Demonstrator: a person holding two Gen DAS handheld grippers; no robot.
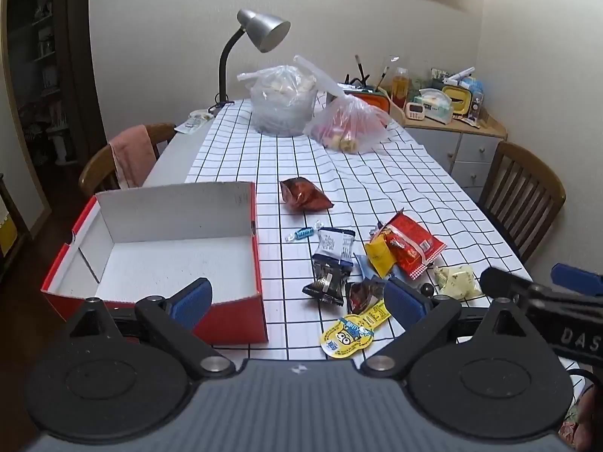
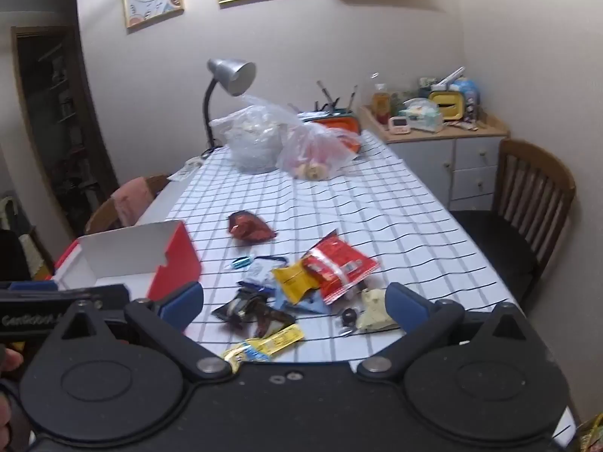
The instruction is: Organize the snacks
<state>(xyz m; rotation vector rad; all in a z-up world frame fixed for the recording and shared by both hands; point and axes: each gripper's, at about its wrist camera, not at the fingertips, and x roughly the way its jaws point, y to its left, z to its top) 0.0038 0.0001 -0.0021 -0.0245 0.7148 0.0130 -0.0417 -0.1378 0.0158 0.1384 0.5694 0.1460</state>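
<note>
- Since both the left gripper [image 1: 297,301] and right gripper [image 2: 296,307] hover with jaws apart and empty, nothing is packed yet.
- Snack pile [image 1: 377,267] lies just right of the red box [image 1: 158,256]; its nearest packets sit just beyond both grippers.
- Box interior looks bare.
- Beyond the box stand the plastic bags [image 1: 286,101] and lamp [image 1: 260,34], well apart from the pile.

You are looking at a cardboard box [image 1: 158,248], glossy red outside and matt white inside. The tablecloth [image 1: 377,188] is lying as soft checked cloth with small wrinkles. The snack packets [image 1: 403,248] are shining like crinkled foil and plastic film. Far away, thin clear plastic bags [image 1: 282,101] are glinting beside a brushed metal lamp [image 1: 264,30]. The chair [image 1: 524,192] at the right is showing smooth varnished wood.
</note>
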